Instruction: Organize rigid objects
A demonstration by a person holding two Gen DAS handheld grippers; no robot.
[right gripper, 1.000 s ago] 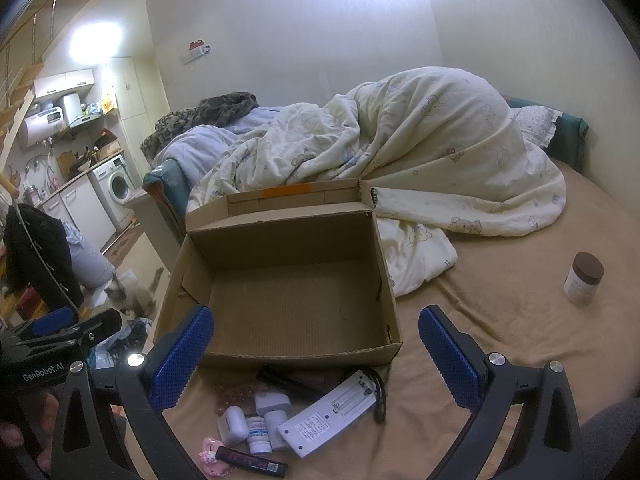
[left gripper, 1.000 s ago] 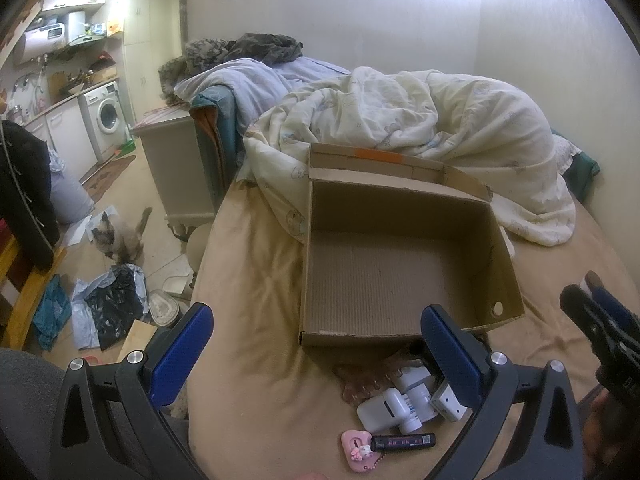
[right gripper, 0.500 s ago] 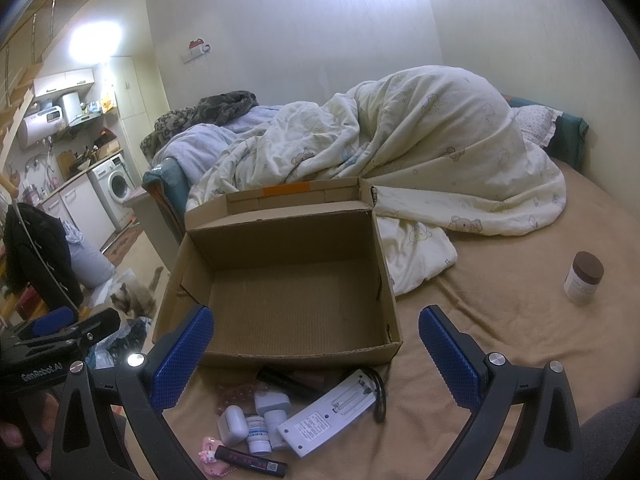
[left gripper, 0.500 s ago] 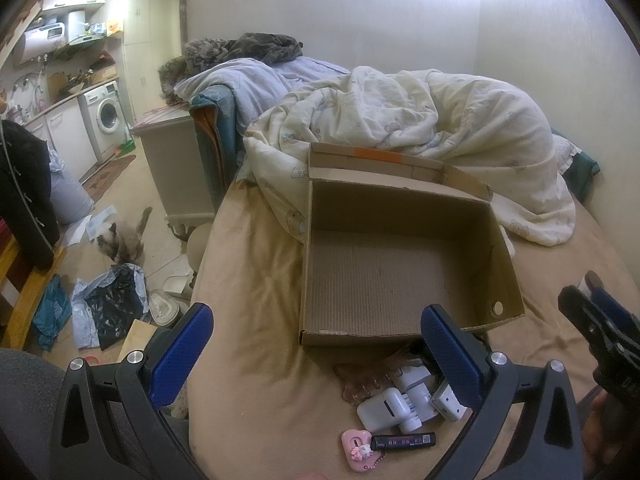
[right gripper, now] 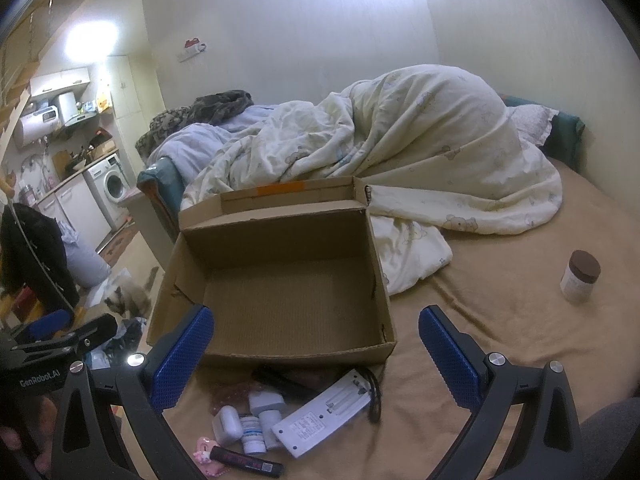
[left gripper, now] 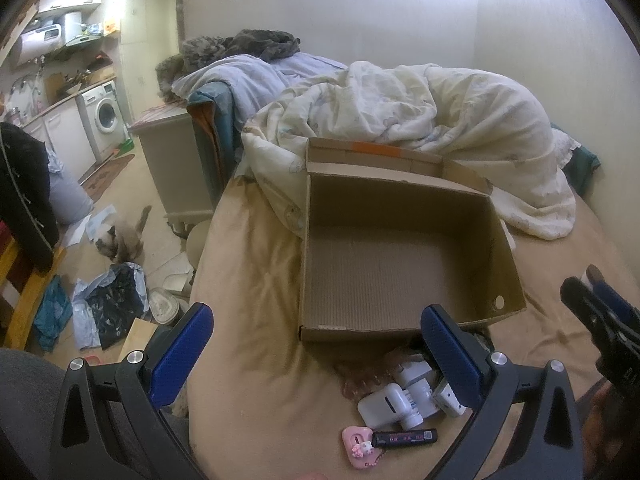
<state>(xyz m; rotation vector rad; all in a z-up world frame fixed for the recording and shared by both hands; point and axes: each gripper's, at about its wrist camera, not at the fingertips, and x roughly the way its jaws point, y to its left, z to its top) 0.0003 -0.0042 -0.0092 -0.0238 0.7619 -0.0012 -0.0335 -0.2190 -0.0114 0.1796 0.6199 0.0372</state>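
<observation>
An empty cardboard box [left gripper: 404, 264] [right gripper: 280, 292] lies open on the tan bed. In front of it is a small pile: a white battery charger [right gripper: 326, 412], a white case [left gripper: 378, 404] [right gripper: 226, 426], a small white bottle [right gripper: 253, 434], a black tube [left gripper: 404, 437] [right gripper: 248, 460] and a pink charm [left gripper: 358, 446]. My left gripper [left gripper: 316, 344] is open, hovering just before the box's front wall, left of the pile. My right gripper [right gripper: 316, 344] is open above the pile. A brown-lidded jar [right gripper: 580, 276] stands far right.
A crumpled cream duvet [left gripper: 420, 120] [right gripper: 420, 152] lies behind the box. The bed's left edge drops to a floor with a cat [left gripper: 120, 238], bags [left gripper: 112, 304] and a wooden chair [left gripper: 20, 276]. A cabinet [left gripper: 176, 160] stands beside the bed.
Both grippers have held still. The cat on the floor has shifted slightly.
</observation>
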